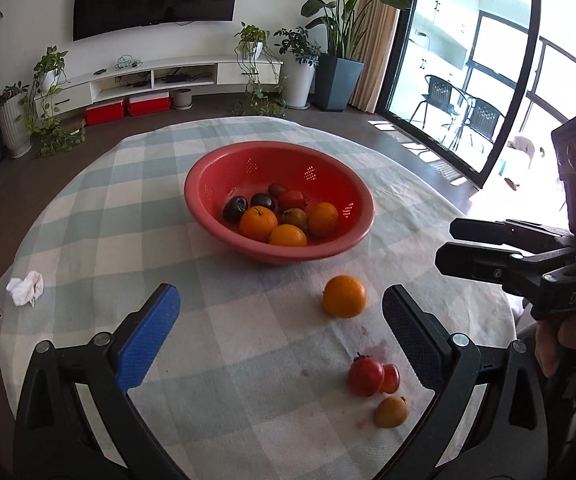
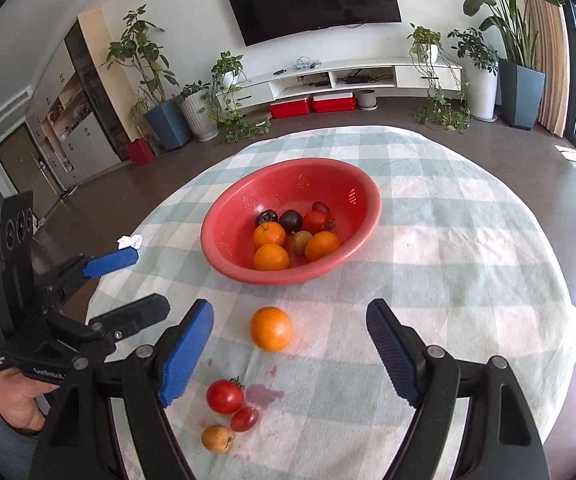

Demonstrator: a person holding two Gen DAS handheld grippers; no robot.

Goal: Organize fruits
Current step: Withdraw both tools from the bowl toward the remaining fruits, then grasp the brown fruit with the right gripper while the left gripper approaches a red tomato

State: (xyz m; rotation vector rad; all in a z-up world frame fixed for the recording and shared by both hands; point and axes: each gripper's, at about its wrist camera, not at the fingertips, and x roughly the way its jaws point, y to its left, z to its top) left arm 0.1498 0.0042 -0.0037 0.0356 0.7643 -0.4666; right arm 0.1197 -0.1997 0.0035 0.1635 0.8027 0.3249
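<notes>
Left wrist view shows your left gripper [image 1: 280,336] with its blue fingers [image 1: 148,340] spread wide and nothing between them, above the near part of the table [image 1: 88,208], which wears a pale green and white checked cloth. Your right gripper [image 2: 290,354] also stands open and empty, and from the left wrist view you see it side-on at the right edge of the table, its black fingers [image 1: 484,268] apart, a hand [image 1: 564,344] under it. The red colander bowl [image 1: 216,172] sits near the middle of the table and holds three oranges, dark plums, a red tomato and a greenish fruit. Outside the bowl, toward the near edge, one loose orange [image 1: 344,296] lies alone on the cloth, just beside the bowl's near rim. Nearer to you lie a large red tomato [image 1: 365,377] and a small red tomato [image 1: 390,378] touching each other, and a yellow-brown fruit [image 1: 391,412] just beside them. Reddish stains [image 2: 264,394] mark the cloth around these. A crumpled white tissue [image 1: 26,288] rests at the left edge of the table, well apart from the fruit
</notes>
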